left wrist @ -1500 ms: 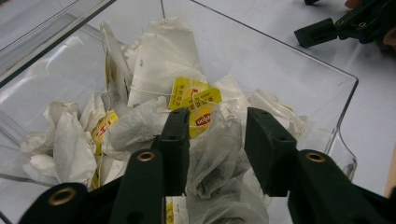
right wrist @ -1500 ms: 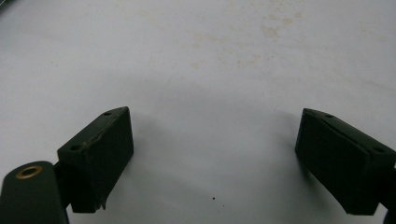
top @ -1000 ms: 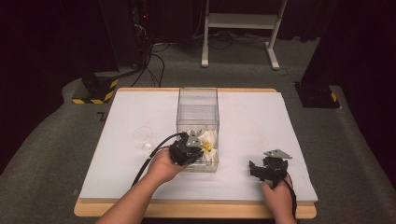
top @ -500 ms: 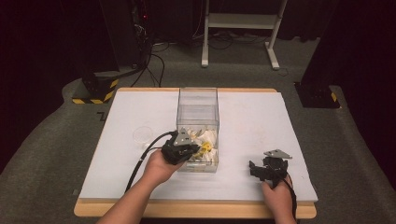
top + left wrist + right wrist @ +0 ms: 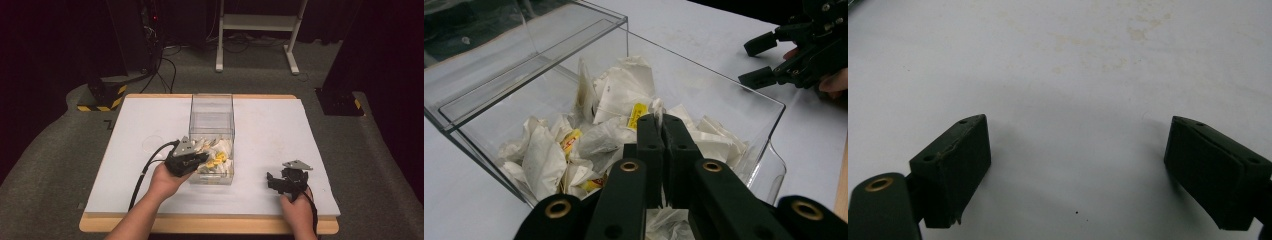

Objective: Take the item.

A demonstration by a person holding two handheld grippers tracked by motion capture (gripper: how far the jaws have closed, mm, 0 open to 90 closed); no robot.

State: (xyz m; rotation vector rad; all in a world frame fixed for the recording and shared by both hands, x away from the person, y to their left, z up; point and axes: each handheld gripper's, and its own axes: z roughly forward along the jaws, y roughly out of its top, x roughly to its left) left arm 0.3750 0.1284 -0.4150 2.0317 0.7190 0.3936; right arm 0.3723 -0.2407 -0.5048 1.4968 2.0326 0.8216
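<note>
Your left gripper (image 5: 663, 119) is at the near end of the clear box (image 5: 704, 70), right over the pile of tea bags (image 5: 619, 95) inside it. Its two black jaws are pressed together. A bit of white paper shows just under the jaws, but you cannot tell if a tea bag is pinched between them. From the high view, your left hand (image 5: 165, 181) holds that gripper at the left front corner of the box (image 5: 212, 107), and its cable runs back along your arm.

The tea bags are white with little yellow tags. They lie in a heap at the near end of the box. The far end of the box looks bare.

Your right gripper (image 5: 1075, 150) has its jaws wide apart, with nothing between them. It points down at the white table (image 5: 1063, 60). In the high view it (image 5: 289, 181) sits well to the right of the box, near the front edge of the table.
</note>
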